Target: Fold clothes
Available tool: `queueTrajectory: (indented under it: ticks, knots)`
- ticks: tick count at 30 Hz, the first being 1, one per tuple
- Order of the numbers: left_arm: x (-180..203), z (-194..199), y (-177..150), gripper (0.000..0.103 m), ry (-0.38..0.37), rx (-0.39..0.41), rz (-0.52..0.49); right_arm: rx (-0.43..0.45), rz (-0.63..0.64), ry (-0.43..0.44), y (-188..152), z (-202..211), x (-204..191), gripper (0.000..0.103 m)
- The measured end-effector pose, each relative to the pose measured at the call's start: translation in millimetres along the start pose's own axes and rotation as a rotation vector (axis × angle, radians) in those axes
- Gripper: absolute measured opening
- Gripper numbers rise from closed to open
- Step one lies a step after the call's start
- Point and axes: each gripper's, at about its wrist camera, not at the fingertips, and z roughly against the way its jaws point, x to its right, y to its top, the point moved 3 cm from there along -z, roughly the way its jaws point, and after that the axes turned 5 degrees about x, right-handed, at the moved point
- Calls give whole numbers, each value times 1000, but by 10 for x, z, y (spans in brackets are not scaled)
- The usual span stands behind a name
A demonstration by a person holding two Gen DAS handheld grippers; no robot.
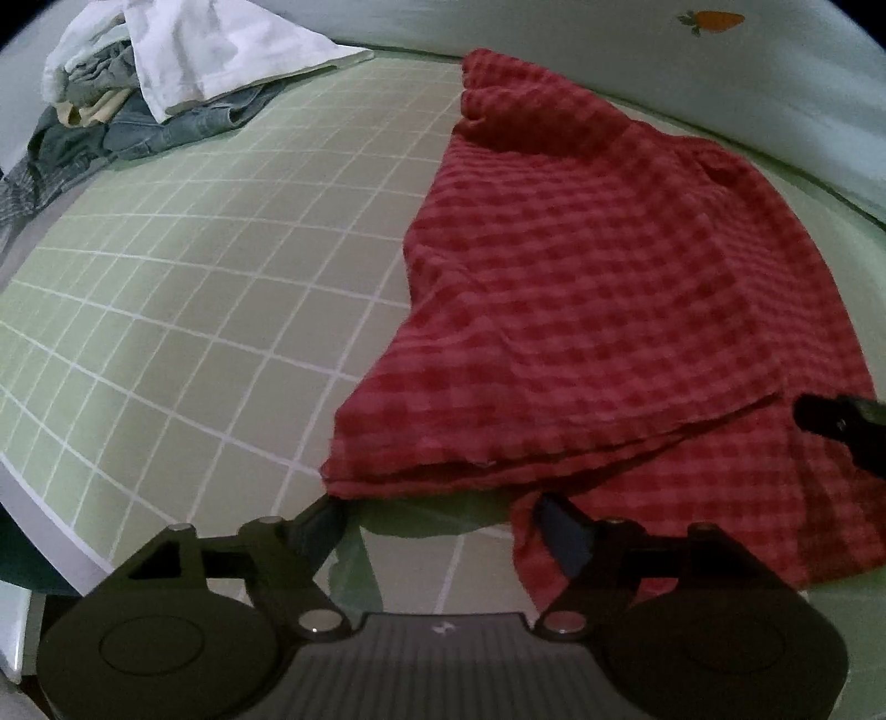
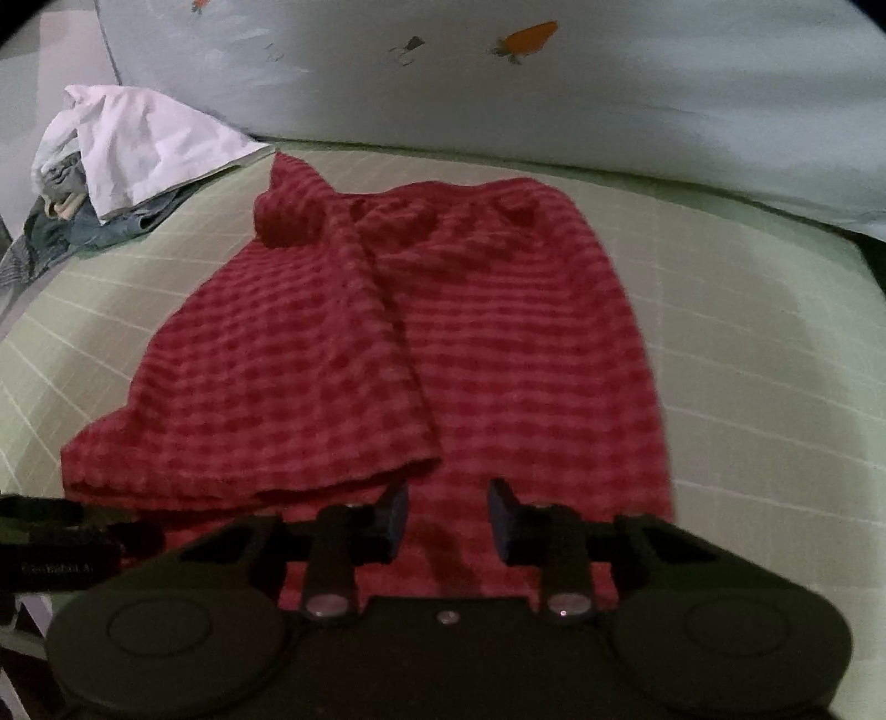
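Note:
A red checked garment (image 1: pixel 598 288) lies on the green grid mat (image 1: pixel 194 277), its left part folded over the rest. My left gripper (image 1: pixel 443 523) is open and empty at the garment's near left corner, just in front of the folded edge. My right gripper (image 2: pixel 448 520) is open, jaws partly apart, over the near hem of the same garment (image 2: pixel 387 343), holding nothing. The right gripper's tip shows at the right edge of the left wrist view (image 1: pixel 841 423).
A pile of clothes, white cloth (image 1: pixel 194 50) over denim (image 1: pixel 138 133), sits at the mat's far left corner; it also shows in the right wrist view (image 2: pixel 127 149). A pale sheet with carrot prints (image 2: pixel 526 39) rises behind the mat. The mat's white edge (image 1: pixel 50 520) runs near left.

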Motion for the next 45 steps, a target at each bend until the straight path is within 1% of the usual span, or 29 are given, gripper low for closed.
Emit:
queueTrajectory:
  ticks: [2,4,5,6,7,8,10,12,13,14,15,18,22,25,29,32,34,36,39,41,43,45]
  knots:
    - [-15,2,-6,81,0,1,-3,-6,2,11,53,-84,-41,40]
    - [-28,-1,-7,83,4,1,0,-9,7,18,108,-178,-75,48]
    - [-36,-6,-11,84,7,1,4,-10,9,19,121,-210,-93,55]
    - [-45,-12,-15,86,10,1,8,-11,11,20,134,-240,-110,59]
    - [-57,-17,-19,87,13,1,13,-15,14,21,144,-276,-122,59]
    - [-69,-18,-25,88,16,0,18,-24,19,19,149,-314,-132,58]
    - [-83,-16,-31,88,18,0,23,-36,30,33,149,-356,-146,50]
    - [-85,-13,-38,89,19,3,23,-37,31,55,149,-357,-149,31]
    - [-86,-12,-40,89,20,4,22,-34,23,70,150,-344,-141,25]
    - [-87,-12,-41,90,21,4,24,-27,20,81,152,-321,-135,12]
    - [-88,-12,-42,90,22,4,25,-20,16,92,154,-296,-129,3]
    - [-91,-9,-50,90,21,4,23,11,8,107,172,-191,-105,2]
    - [-131,3,-72,91,22,4,25,60,-29,80,225,46,-4,1]
    - [-147,13,-87,91,22,4,27,87,-72,50,221,273,130,1]
    - [-159,26,-106,91,23,4,28,90,-124,-19,110,532,340,1]
    - [-169,36,-120,91,24,5,30,65,-166,-80,-64,679,501,1]
    - [-175,42,-128,91,24,3,31,26,-176,-113,-218,695,573,1]
    - [-173,49,-126,91,20,-16,34,-24,-202,-117,-395,642,617,1]
    - [-173,64,-124,91,12,-43,40,-86,-196,-128,-581,508,616,2]
    - [-190,112,-134,91,-3,-59,66,-96,-165,-132,-607,472,588,2]
    - [-212,198,-136,91,-24,-56,98,-114,-136,-131,-570,457,567,3]
    - [-218,305,-124,91,-46,-41,122,-129,-134,-128,-535,440,570,8]
